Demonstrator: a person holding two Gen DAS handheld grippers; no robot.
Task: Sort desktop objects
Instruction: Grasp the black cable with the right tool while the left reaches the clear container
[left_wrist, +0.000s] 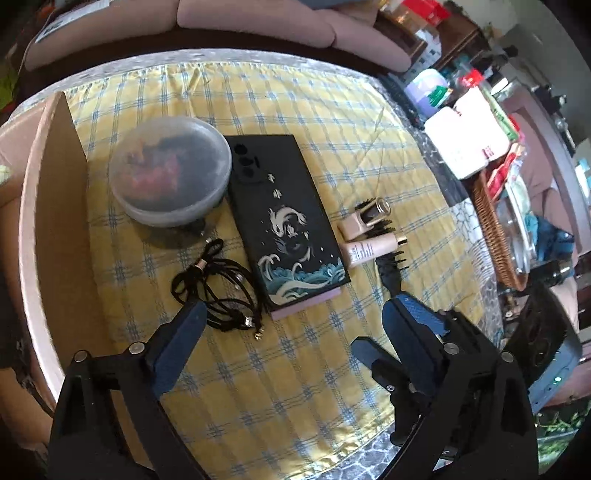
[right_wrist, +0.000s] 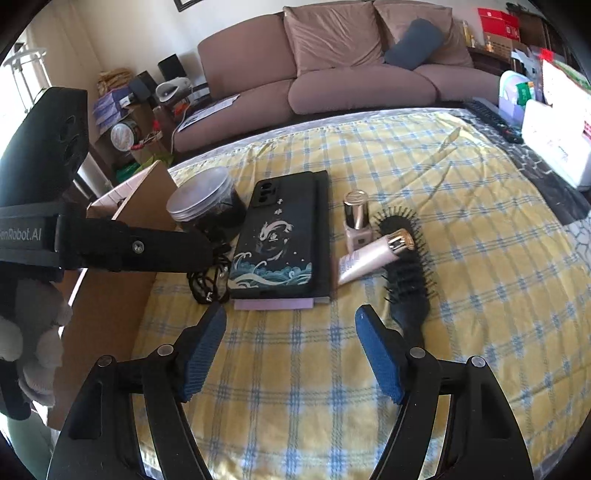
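Left tongs and right tongs both gape empty at lower frame, above yellow-checked cloth. Black wave-printed phone case mid-frame, black bristle hairbrush right of it.

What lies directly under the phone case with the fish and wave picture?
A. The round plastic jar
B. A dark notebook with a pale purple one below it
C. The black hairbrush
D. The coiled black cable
B: the phone case rests on a dark notebook, with a pale purple edge showing beneath.
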